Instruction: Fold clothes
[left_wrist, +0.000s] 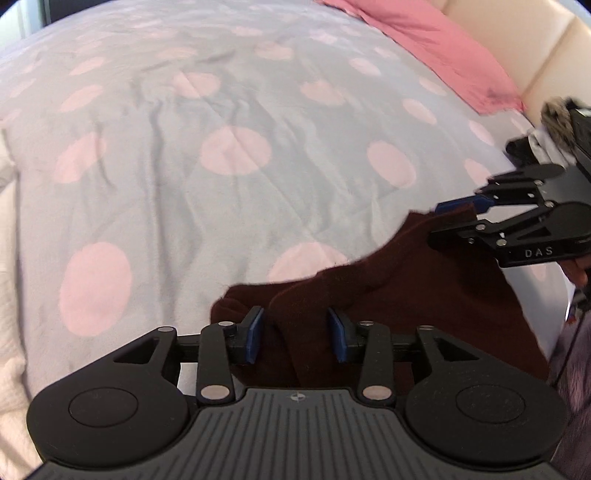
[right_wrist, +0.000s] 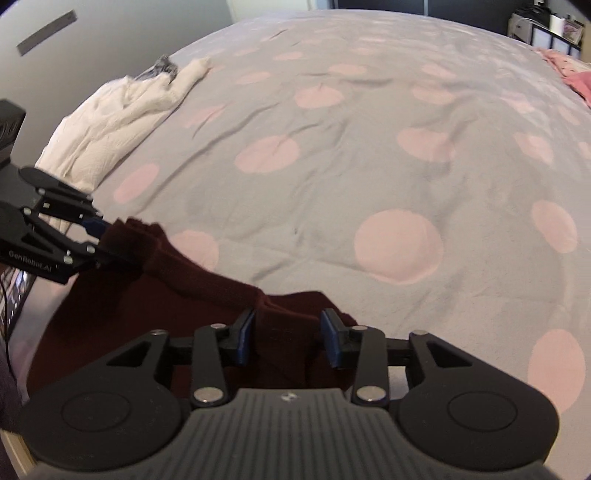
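Dark maroon garment (left_wrist: 406, 295) spread along the near edge of a bed, over a grey duvet (left_wrist: 221, 206) with pink dots. Left hand-held gripper (left_wrist: 295, 336) parted around a bunched fold of the cloth, blue pads (left_wrist: 255, 334) standing just clear of it. Right hand-held gripper (right_wrist: 288, 338) likewise parted astride another fold, pads not pressing. White garment (right_wrist: 118, 118) heaped at the bed's far left edge; pink pillow (left_wrist: 436, 48) beside a cream headboard (left_wrist: 524, 48).

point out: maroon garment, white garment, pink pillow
maroon garment (right_wrist: 207, 284), right wrist view, folded sleeve ridge
white garment (right_wrist: 110, 122), right wrist view, crumpled middle
pink pillow (left_wrist: 436, 48), left wrist view, pillowcase middle
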